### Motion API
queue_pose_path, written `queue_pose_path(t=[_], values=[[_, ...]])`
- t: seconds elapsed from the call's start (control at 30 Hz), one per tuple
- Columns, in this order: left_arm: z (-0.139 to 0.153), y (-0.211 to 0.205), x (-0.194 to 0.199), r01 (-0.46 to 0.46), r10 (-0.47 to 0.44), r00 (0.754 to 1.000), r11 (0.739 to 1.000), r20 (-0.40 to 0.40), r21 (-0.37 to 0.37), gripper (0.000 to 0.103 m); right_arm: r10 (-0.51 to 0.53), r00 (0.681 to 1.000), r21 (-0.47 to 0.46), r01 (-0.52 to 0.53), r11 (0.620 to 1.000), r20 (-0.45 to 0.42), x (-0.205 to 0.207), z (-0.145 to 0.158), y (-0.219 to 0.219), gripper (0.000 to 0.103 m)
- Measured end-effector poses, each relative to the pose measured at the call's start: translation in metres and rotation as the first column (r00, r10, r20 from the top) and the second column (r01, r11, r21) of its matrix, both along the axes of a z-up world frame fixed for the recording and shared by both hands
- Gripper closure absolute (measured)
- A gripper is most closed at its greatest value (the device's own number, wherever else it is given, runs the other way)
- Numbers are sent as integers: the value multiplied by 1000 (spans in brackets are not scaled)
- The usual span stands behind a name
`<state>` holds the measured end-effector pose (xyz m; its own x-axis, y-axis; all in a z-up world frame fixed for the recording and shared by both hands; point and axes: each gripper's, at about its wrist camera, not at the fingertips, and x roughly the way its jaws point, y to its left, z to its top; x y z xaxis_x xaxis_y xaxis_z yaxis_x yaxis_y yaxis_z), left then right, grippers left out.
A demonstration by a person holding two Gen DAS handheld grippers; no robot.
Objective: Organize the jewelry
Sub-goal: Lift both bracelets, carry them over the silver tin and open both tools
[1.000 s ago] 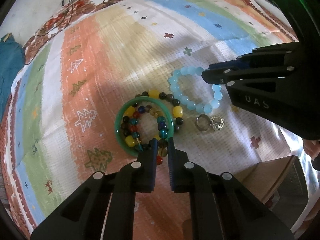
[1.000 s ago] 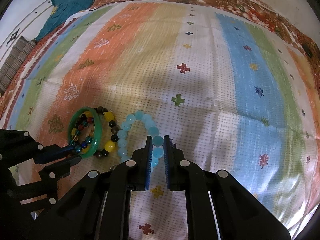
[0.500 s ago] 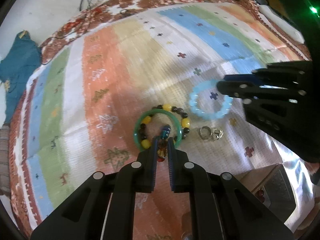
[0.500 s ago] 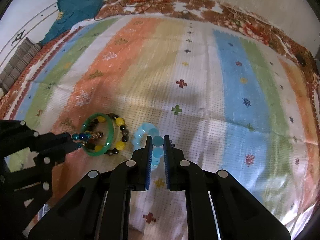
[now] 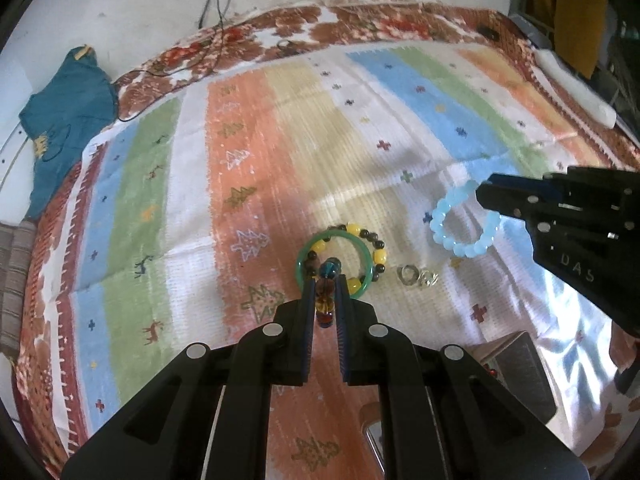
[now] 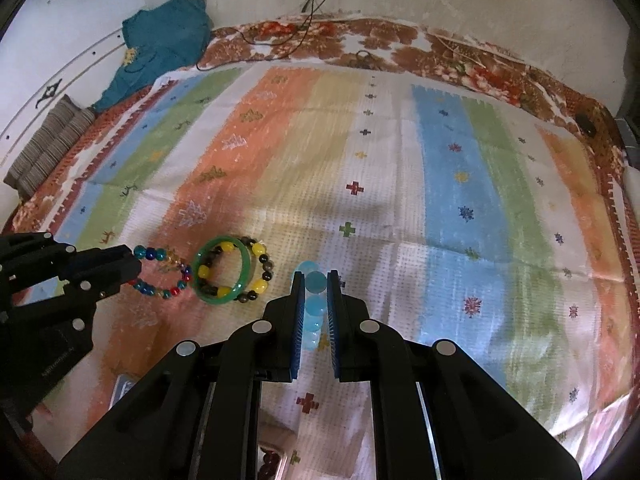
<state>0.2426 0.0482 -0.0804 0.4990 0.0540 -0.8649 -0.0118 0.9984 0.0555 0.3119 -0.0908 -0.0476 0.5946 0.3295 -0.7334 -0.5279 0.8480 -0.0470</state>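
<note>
My left gripper (image 5: 325, 285) pinches the multicoloured bead bracelet (image 6: 162, 272) clear of the striped cloth (image 6: 400, 184); my right gripper (image 6: 312, 280) clamps the pale blue bracelet (image 5: 464, 224); green bangle (image 5: 335, 265) lies between, rings (image 5: 418, 276) beside it.

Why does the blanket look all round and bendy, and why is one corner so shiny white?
Left wrist view: the fisheye lens bows the striped blanket and darkens the picture's corners; glare whitens the lower right, below the light blue bracelet, and a soft shadow lies behind the green bangle. Right wrist view: same bowing, a grey shadow across the middle, little glare.
</note>
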Motion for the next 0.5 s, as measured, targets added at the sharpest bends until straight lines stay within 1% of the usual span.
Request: queue_pose_path(t=[0.3,0.5], values=[[18,4,-13,-8,9,999,1000,41,-28,94,16,999,8,-16,1000,29,-19,7,-5,91],[27,0,-25,4,0,998,999,64,-48,94,30,999,40,-32,999,42,-31,17,-9,91]])
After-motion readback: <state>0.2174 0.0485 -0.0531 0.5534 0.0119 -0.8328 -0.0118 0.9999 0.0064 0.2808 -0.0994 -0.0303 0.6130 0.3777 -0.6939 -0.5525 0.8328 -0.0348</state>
